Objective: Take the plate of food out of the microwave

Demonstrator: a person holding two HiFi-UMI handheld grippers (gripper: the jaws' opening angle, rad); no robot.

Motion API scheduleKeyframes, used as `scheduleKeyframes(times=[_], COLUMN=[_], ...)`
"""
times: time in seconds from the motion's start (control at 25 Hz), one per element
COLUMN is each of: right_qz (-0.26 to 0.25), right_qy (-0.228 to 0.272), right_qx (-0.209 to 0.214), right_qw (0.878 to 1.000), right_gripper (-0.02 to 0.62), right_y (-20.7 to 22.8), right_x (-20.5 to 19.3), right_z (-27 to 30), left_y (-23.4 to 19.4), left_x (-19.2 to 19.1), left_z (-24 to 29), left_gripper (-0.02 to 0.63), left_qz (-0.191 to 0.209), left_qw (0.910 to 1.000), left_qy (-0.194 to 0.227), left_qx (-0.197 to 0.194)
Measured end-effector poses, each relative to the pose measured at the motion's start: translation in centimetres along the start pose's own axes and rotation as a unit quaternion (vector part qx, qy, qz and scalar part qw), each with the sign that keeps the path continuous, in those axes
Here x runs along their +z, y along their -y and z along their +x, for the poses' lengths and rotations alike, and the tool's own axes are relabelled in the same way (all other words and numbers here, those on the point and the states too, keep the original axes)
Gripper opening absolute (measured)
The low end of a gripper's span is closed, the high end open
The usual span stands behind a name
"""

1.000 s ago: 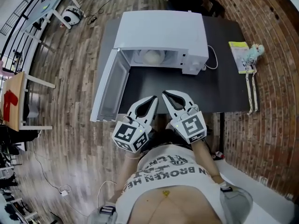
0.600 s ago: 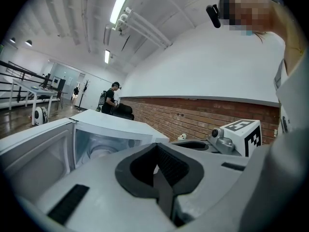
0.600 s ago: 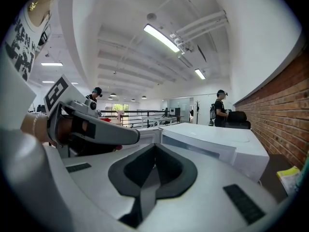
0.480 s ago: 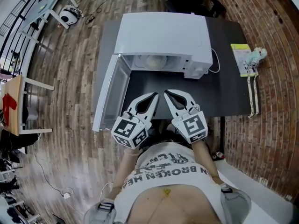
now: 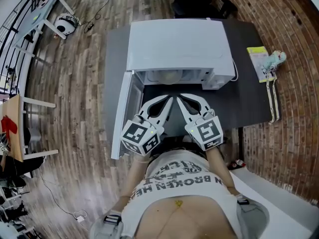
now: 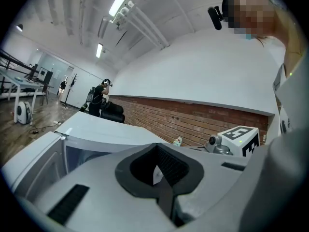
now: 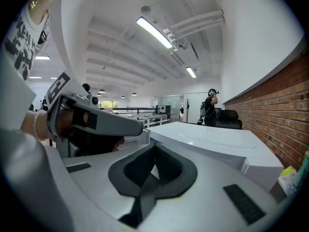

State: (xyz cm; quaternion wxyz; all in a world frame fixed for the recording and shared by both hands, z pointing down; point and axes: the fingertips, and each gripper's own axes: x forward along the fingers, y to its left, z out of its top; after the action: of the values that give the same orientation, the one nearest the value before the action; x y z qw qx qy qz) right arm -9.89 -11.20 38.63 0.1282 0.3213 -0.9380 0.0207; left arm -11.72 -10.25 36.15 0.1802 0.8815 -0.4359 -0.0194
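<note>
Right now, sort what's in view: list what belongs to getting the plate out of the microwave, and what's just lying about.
Job: microwave, its open door, plate of food faintly seen inside, left tool and right tool, both shut.
Lying about: yellow booklet, small toy, pale strip on the table.

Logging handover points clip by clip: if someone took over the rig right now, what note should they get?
Left gripper: shut, empty, just in front of the microwave opening.
Right gripper: shut, empty, close beside the left one.
The microwave sits on the dark table with its door open to the left. The plate of food shows only as a pale rounded shape inside the cavity.
Done: door open.
Left: open the jaws, reach in, grip the plate, and probably set it on the table.
</note>
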Motion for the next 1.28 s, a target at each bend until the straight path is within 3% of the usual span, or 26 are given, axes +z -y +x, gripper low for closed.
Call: scheduleKeyframes(times=[0.24,0.52,0.96,1.28], right_qz=[0.002,0.012,0.003,0.018], right_qy=[-0.02,-0.041,-0.045,-0.048], right_qx=[-0.032,-0.053,-0.001,0.026], right_qw=[0.999,0.998,0.999,0.998], right_gripper=[0.008,0.008,0.008,0.008], right_y=[0.5,2.2,5.9,6.0], right_x=[-0.1,-1.6,-2.0,-2.5], right_z=[3.5,4.3,4.5,5.6], left_y=[-4.0,-5.4,-6.6,-7.7], left_x=[0.0,-1.4,-1.5,-1.6], left_z=[0.2,2.1,5.0,5.4], left_gripper=[0.006,0.006,0.006,0.006], left_qz=[-0.007,-0.016,-0.009,-0.002], left_qw=[0.9999,0.9991,0.9987,0.9971], left_qy=[-0.008,-0.032,-0.031,-0.033], left_qx=[-0.013,-0.021,0.038,0.069])
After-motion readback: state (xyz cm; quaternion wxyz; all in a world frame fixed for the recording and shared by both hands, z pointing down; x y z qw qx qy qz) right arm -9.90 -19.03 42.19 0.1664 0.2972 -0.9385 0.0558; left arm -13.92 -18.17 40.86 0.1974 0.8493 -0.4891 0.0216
